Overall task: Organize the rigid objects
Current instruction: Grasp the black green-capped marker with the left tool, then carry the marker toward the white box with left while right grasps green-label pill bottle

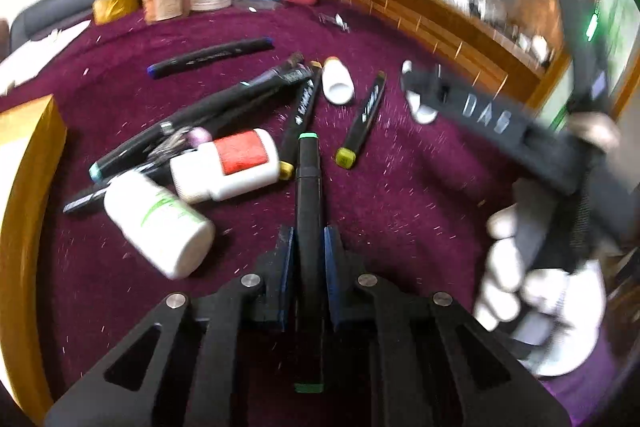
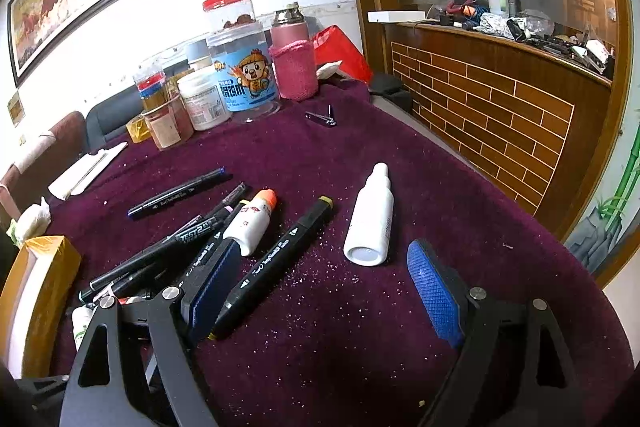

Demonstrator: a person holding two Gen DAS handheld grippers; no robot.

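Two hand-held grippers work over the purple-covered table [image 2: 360, 327]. The left hand-held gripper [image 1: 309, 247] is clamped on a green-capped black marker [image 1: 307, 187], which runs lengthwise between its blue pads and sticks out forward over the cloth. The right hand-held gripper [image 2: 320, 291] stands wide apart and holds nothing; its left pad lies just beside a yellow-capped marker [image 2: 276, 263] lying flat on the cloth, which serves here as the landmark. Right of that marker, a white dropper bottle [image 2: 370, 219] lies on its side, apart from it. Left of the marker, and a little farther off, a small white bottle with an orange tip [image 2: 252, 223] lies among a loose heap of dark pens and markers [image 2: 168, 251]. Nearer and farther left of the marker, a yellow box [image 2: 44, 267] sits at the table edge. Beyond the heap, a blue-capped marker [image 2: 180, 193] lies alone. Farther behind the yellow-capped marker a nail clipper [image 2: 322, 118] rests on the cloth. At the far edge stand a clear jar with a blue cartoon label [image 2: 244, 75], a pink knit-sleeved flask [image 2: 294, 63] just right of it, and smaller jars [image 2: 180, 107] to its left.
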